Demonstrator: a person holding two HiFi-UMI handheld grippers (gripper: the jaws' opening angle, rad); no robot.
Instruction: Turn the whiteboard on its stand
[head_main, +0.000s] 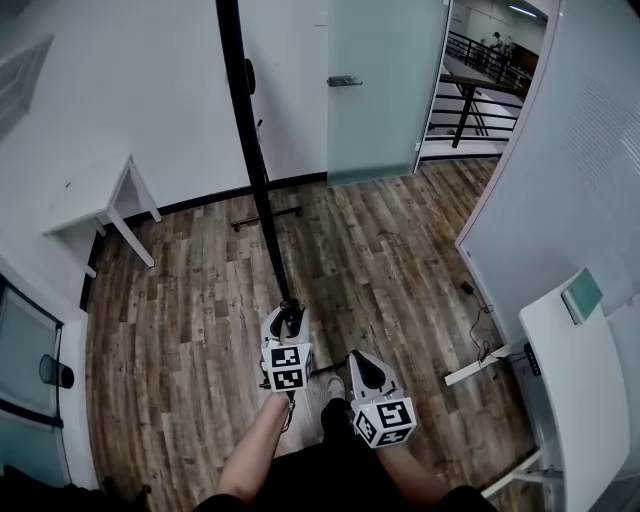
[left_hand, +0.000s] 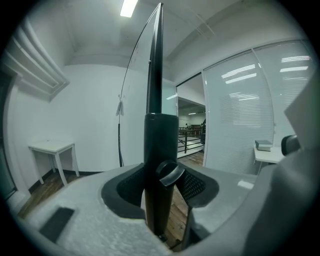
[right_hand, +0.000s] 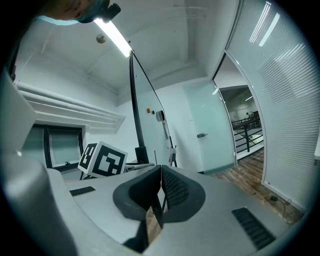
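Observation:
In the head view the whiteboard (head_main: 255, 170) shows edge-on, a thin black line running from the top of the picture down to my left gripper (head_main: 290, 312). One foot of its stand (head_main: 266, 215) rests on the wood floor. In the left gripper view the jaws of my left gripper (left_hand: 161, 192) are shut on the board's black frame post (left_hand: 159, 145), just by a round knob (left_hand: 170, 174). My right gripper (head_main: 358, 362) hangs to the right of the left one, apart from the board. Its jaws (right_hand: 160, 192) are shut with nothing between them, and the whiteboard (right_hand: 134, 100) stands to its left.
A small white table (head_main: 95, 195) stands at the left wall. A frosted glass door (head_main: 385, 80) is straight ahead, with an open doorway and railings (head_main: 470, 70) beside it. A white desk (head_main: 575, 390) and a floor cable (head_main: 480, 320) lie at the right, below a glass wall.

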